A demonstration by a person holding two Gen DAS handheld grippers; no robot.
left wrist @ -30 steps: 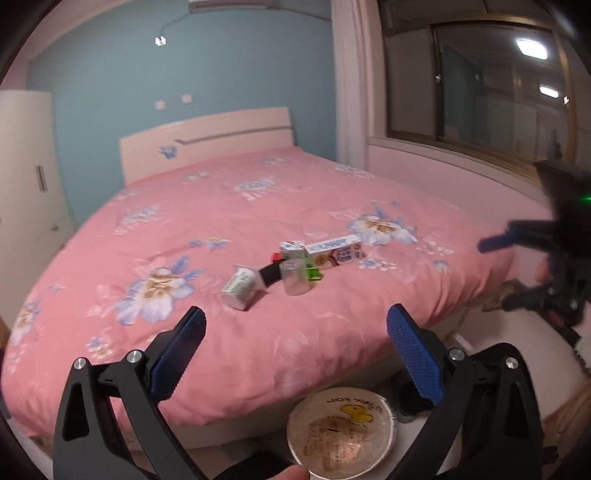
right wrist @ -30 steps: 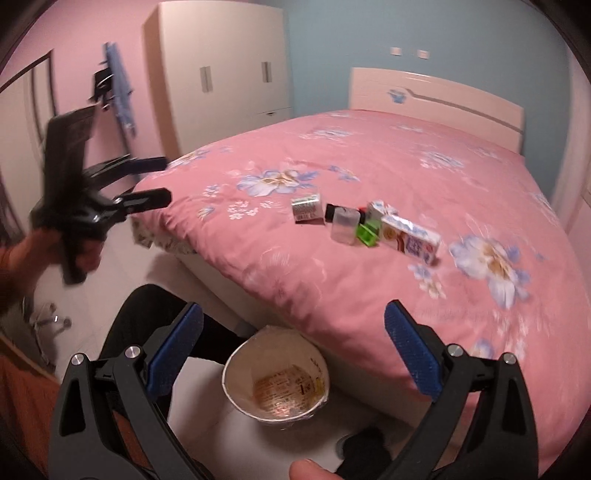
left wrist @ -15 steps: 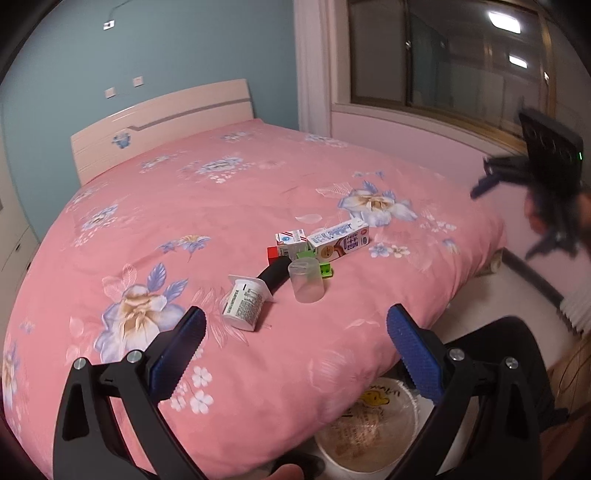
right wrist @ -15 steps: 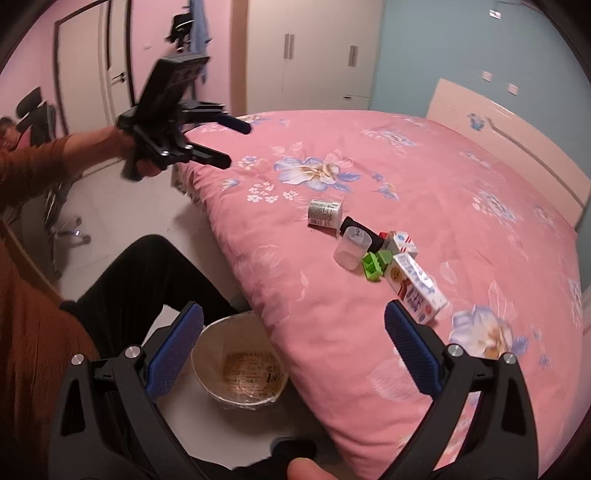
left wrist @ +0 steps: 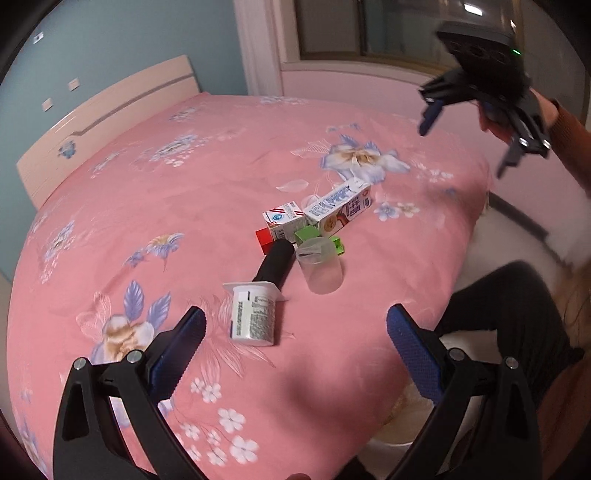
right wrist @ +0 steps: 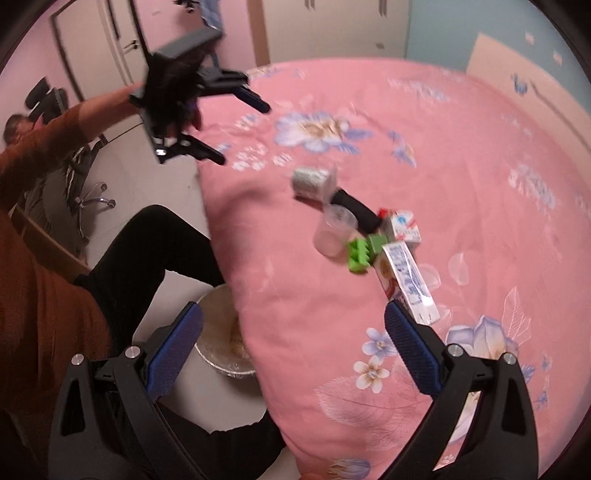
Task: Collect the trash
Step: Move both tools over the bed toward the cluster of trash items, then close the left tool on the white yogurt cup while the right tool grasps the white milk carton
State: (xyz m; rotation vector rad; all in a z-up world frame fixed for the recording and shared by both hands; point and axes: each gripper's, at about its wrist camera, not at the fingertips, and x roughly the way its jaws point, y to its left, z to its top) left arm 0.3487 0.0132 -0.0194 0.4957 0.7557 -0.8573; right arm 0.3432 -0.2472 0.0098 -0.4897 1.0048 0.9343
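Trash lies in a cluster on the pink floral bed (left wrist: 184,192): a white yogurt cup (left wrist: 253,314) on its side, a black tube (left wrist: 275,262), a clear plastic cup (left wrist: 319,266), a green piece (left wrist: 338,245), a small carton (left wrist: 284,221) and a long milk carton (left wrist: 338,208). My left gripper (left wrist: 295,341) is open and empty, just short of the yogurt cup. My right gripper (right wrist: 293,343) is open and empty over the bed edge, the milk carton (right wrist: 408,284) by its right finger. Each gripper shows in the other's view, the right (left wrist: 476,122) and the left (right wrist: 218,125), both open.
A round paper bowl (right wrist: 221,332) stands on the floor below the bed edge, beside my black-trousered leg (right wrist: 155,240). A headboard (left wrist: 107,114), a window wall (left wrist: 369,74) and wardrobes (right wrist: 325,29) surround the bed. An office chair (right wrist: 48,99) stands far left.
Both grippers have moved in over the bed toward the trash cluster, which now looks larger and closer. The bowl has slid to the bottom edge of the left view. Jaws stay open.
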